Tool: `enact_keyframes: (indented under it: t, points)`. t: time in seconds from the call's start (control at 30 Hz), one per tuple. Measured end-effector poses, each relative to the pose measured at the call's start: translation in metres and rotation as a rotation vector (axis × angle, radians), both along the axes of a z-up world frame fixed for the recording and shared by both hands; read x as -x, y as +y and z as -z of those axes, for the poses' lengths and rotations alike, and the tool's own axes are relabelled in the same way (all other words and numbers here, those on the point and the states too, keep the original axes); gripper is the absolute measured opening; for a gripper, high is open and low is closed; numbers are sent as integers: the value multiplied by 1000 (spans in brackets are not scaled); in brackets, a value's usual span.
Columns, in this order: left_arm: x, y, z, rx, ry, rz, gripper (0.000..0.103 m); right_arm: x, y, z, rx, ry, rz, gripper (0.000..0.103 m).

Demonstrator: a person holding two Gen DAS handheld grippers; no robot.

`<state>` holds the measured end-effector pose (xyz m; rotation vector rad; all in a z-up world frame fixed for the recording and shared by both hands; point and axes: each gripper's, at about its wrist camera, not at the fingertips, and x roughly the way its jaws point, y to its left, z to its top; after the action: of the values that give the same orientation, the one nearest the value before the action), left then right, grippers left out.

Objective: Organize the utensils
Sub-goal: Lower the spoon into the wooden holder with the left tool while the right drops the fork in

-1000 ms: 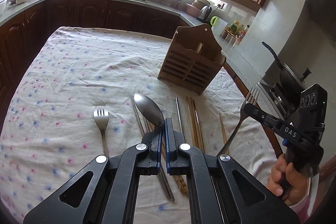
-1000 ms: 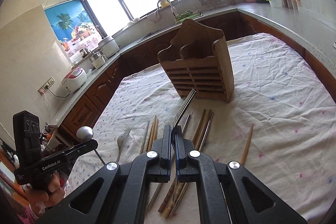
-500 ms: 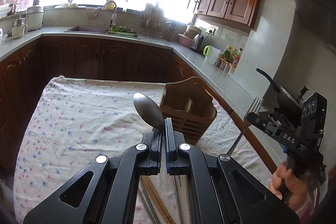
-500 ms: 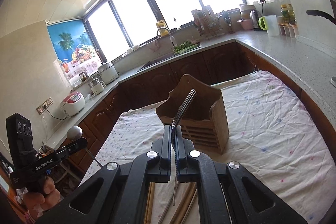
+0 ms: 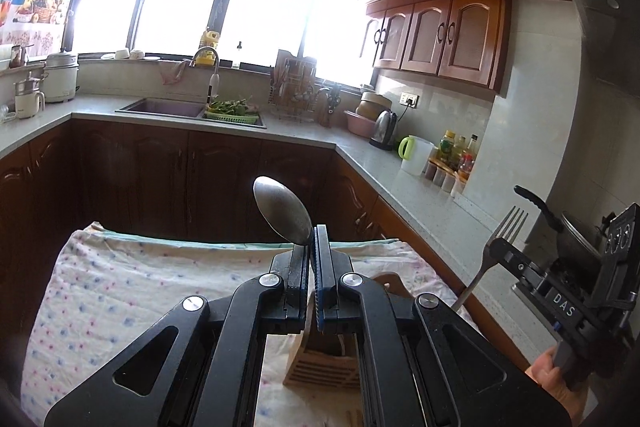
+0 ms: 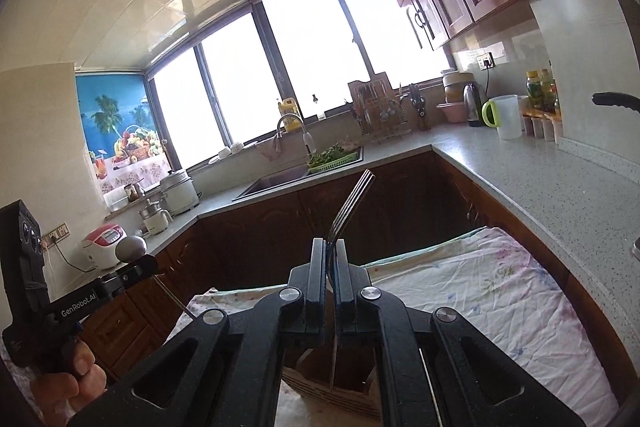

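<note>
My left gripper point(image 5: 312, 247) is shut on a steel spoon point(image 5: 282, 213), bowl end up, held above the wooden utensil holder point(image 5: 320, 367), which shows below the jaws. My right gripper point(image 6: 330, 255) is shut on a steel fork point(image 6: 352, 205), tines up, its handle hanging down over the same holder point(image 6: 332, 391). In the left wrist view the right gripper point(image 5: 500, 251) and fork point(image 5: 500, 231) are at the right. In the right wrist view the left gripper point(image 6: 140, 263) and spoon point(image 6: 130, 249) are at the left. The utensils on the table are hidden.
The table has a flowered cloth point(image 5: 120, 287), with dark cabinets point(image 5: 180, 179) behind it. A grey counter point(image 6: 560, 195) runs along the right, bearing a kettle, jug and bottles. A pan with a black handle point(image 5: 536, 205) stands at the far right.
Both grippers have lifted from low over the table and tilted up, carrying the spoon and fork to above the wooden holder. The loose utensils on the cloth have dropped out of view.
</note>
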<state>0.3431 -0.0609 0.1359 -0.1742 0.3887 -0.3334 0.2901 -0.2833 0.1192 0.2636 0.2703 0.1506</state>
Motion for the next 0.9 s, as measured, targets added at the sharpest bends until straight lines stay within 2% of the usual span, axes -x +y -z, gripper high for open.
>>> enact_keyframes:
  t: [0.2, 0.47, 0.73, 0.9]
  points:
    - [-35, -22, 34, -38, 48, -3, 2, -23, 11, 31, 41, 50, -15, 2]
    - [-46, -37, 71, -94, 107, 21, 2, -32, 20, 74, 48, 162, -54, 3]
    - [-47, -47, 91, -141, 152, 87, 2, -35, 13, 84, 34, 221, -66, 3]
    - [-47, -51, 93, -155, 156, 85, 2, -37, 8, 83, 16, 239, -69, 3]
